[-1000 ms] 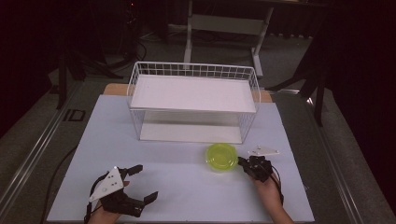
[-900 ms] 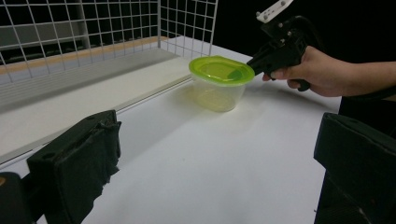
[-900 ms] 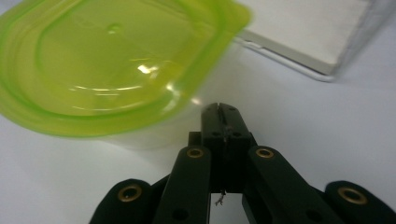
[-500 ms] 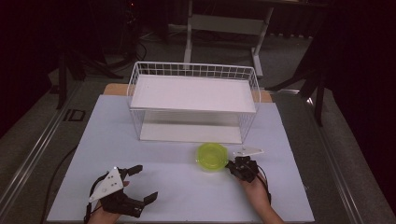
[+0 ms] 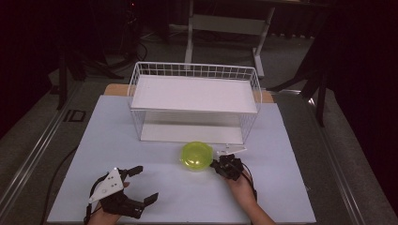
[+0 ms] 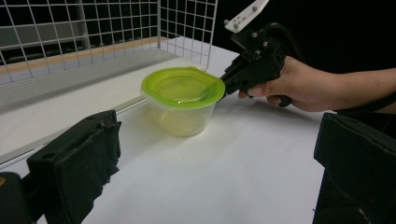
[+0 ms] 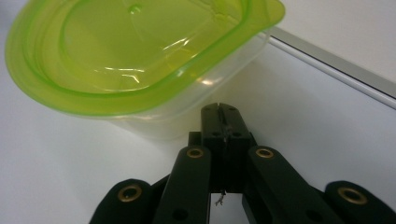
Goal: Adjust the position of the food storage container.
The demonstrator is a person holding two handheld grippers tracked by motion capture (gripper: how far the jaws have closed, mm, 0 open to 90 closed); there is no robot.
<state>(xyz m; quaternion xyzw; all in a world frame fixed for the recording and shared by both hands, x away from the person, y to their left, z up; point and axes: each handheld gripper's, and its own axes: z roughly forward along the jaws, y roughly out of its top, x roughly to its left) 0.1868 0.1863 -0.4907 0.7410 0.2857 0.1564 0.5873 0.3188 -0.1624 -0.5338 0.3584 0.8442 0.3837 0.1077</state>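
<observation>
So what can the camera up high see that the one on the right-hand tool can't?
High view alone: the white wire basket on the table, and the left gripper, fingers spread, well apart from the tub. Right gripper view alone: the right gripper's fingers pressed together, tips at the tub's wall under the lid's rim, and the clear body beneath the lid. Both: the green-lidded tub standing on the white tabletop.

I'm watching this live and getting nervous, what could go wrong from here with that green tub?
The right gripper, jaws shut, meets the container just under its green lid, so a push could tip it or pop the lid. The container sits close to the wire basket, so it might jam against the frame. The left gripper is open and apart, steadying nothing.
</observation>
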